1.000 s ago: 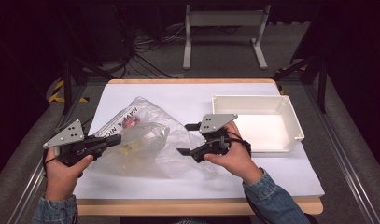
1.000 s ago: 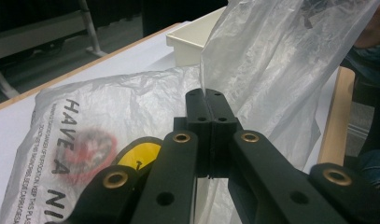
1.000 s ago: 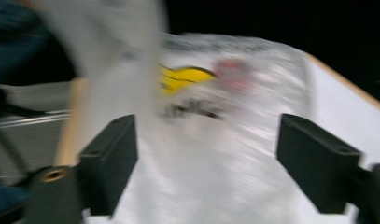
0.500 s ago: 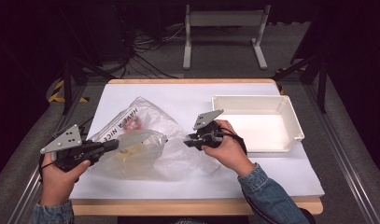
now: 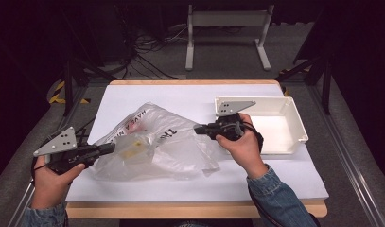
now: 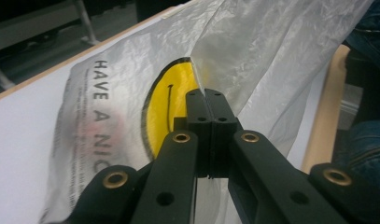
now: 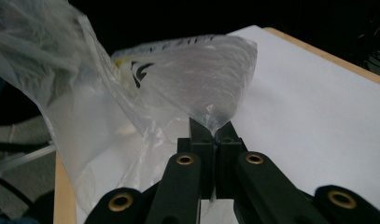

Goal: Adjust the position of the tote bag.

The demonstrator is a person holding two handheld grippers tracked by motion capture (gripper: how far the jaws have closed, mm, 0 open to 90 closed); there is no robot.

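A clear plastic bag (image 5: 152,142) with black lettering and a yellow smiley face (image 6: 166,100) lies spread on the white table cover. My left gripper (image 5: 109,149) is shut on the bag's left edge (image 6: 197,74), the film pinched between its pads. My right gripper (image 5: 198,128) has just closed on the bag's right edge (image 7: 211,119) and lifts it off the table, so the film is stretched between the two grippers. Something pale shows faintly inside the bag (image 5: 131,149).
A white rectangular tray (image 5: 294,124) stands at the right of the table, just behind my right hand. The white cover (image 5: 190,97) runs to the wooden front edge (image 5: 180,209). Dark floor, cables and a metal stand lie beyond the table.
My right gripper went from open to shut on the bag's right edge, then rose and moved toward the tray, pulling the film taut. The left gripper kept its grip and hardly moved.
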